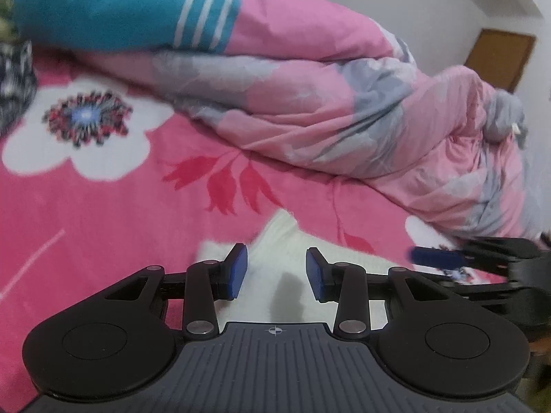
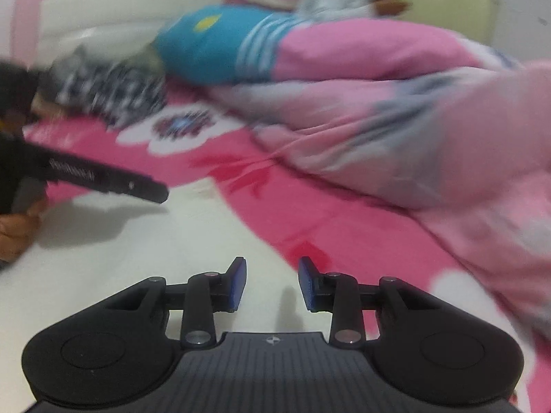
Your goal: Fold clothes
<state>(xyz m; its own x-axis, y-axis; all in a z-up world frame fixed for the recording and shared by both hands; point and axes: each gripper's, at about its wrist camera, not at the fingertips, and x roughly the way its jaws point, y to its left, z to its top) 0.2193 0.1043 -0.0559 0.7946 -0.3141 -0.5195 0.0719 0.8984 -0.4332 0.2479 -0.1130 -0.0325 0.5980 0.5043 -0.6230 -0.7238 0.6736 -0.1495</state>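
Note:
A white garment (image 1: 286, 241) lies flat on the pink flowered bed sheet (image 1: 103, 223). My left gripper (image 1: 275, 272) hovers just over the garment's far corner, open, with nothing between its blue pads. At the right edge of the left wrist view, blurred, is my right gripper (image 1: 430, 257). In the right wrist view the white garment (image 2: 155, 241) spreads wide to the left, and my right gripper (image 2: 272, 284) stands open above its right edge, pads bare. My left gripper (image 2: 151, 189) reaches in from the left there, held by a hand (image 2: 13, 227).
A bunched pink and grey quilt (image 1: 344, 110) fills the back and right of the bed. A blue pillow with white stripes (image 1: 120, 10) lies behind it. A black and white patterned cloth (image 2: 110, 93) sits at the back left, near a white headboard (image 2: 86, 17).

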